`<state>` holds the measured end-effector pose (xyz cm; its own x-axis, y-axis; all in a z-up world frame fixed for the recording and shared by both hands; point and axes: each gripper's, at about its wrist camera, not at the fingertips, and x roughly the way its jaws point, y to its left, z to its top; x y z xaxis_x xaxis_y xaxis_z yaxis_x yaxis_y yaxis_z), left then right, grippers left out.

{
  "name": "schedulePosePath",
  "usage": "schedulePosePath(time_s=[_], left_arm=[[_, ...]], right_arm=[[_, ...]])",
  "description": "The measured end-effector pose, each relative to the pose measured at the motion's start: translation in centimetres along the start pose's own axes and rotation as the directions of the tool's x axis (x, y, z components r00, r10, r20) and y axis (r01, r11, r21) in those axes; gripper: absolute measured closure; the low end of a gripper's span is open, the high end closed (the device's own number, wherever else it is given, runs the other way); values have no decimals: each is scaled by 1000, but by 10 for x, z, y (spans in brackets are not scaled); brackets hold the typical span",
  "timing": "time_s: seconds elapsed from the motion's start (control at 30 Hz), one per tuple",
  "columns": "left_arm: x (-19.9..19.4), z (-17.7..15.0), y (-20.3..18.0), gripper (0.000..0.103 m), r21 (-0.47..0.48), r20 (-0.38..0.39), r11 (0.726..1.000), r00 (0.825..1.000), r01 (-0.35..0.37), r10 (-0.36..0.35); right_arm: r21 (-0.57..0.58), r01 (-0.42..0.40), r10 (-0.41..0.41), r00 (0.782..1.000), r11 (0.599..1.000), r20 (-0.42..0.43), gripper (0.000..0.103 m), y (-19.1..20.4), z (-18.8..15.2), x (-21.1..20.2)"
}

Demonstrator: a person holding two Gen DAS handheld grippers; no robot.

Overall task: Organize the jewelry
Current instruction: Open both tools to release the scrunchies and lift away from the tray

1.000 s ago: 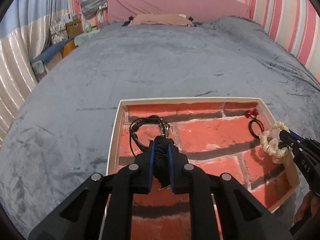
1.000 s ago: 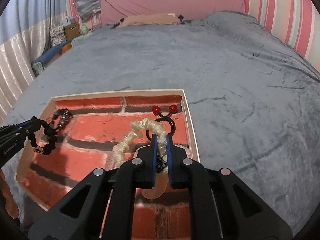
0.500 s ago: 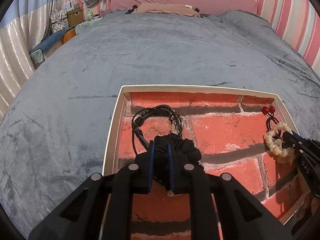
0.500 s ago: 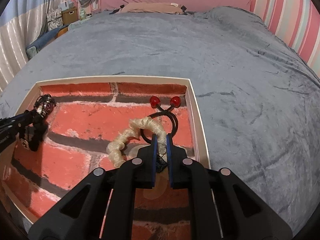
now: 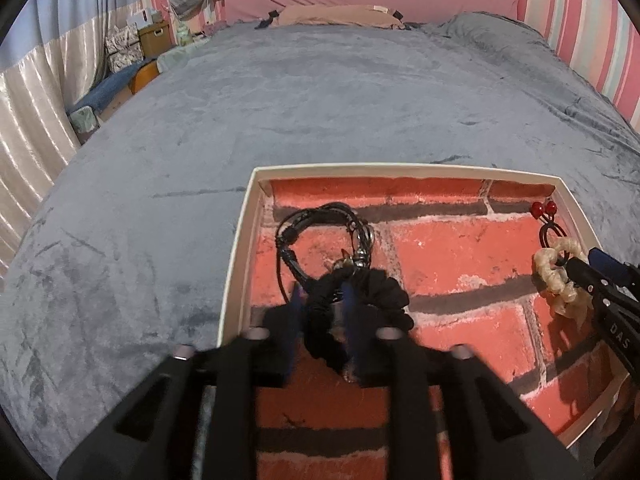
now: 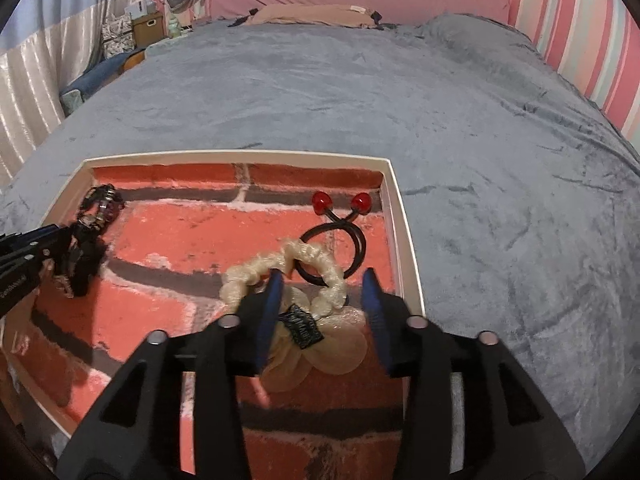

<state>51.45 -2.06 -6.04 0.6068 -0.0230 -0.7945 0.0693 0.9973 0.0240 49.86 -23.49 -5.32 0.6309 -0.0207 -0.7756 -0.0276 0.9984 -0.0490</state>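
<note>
Jewelry tray (image 6: 404,216) is sitting on the bed (image 6: 400,92), both grippers opening inside: left gripper (image 5: 320,300) around a black scrunchie (image 5: 376,292), right gripper (image 6: 322,284) around a cream scrunchie (image 6: 320,264).

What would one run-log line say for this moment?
left claw: opening, black scrunchie between | right claw: opening, cream scrunchie between | both in tray

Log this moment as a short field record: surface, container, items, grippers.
surface: grey blanket on a bed
container: shallow box, brick-print lining
left side: black scrunchie, black corded bracelet
right side: cream scrunchie, black hair tie with red beads
left gripper: opening, black scrunchie between jaws
right gripper: opening, cream scrunchie between jaws
</note>
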Motion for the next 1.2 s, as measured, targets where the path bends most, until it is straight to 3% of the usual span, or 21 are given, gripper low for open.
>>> schedulePosePath(time_s=[0.03, 0.17, 0.27, 0.43, 0.6, 0.9, 1.2], left_arm=[[-4, -1, 0, 46, -2, 14, 1000, 1000, -7, 7], [-21, -1, 0, 45, 6, 41, 1000, 999, -9, 9], [-37, -2, 3, 45, -7, 51, 1000, 999, 4, -4], [-83, -8, 8, 29, -41, 109, 999, 994, 19, -14], [-128, -21, 7, 29, -47, 142, 998, 990, 29, -22], [-219, -79, 8, 22, -19, 228, 1000, 974, 4, 1], [-287, -148, 15, 14, -16, 291, 1000, 957, 5, 0]], right_arm=[[-5, -1, 1, 1000, 1000, 7, 55, 1, 1, -4], [-3, 4, -3, 999, 1000, 36, 42, 2, 5, -22], [3, -2, 2, 999, 1000, 53, 37, 2, 7, -38], [2, -9, 9, 996, 1000, 92, 30, 1, 4, -72], [11, -42, 40, 992, 999, 124, 27, 3, -7, -116], [-3, -73, 72, 978, 997, 194, 21, 8, -57, -203], [-2, -30, 29, 961, 1000, 277, 7, 7, -130, -267]])
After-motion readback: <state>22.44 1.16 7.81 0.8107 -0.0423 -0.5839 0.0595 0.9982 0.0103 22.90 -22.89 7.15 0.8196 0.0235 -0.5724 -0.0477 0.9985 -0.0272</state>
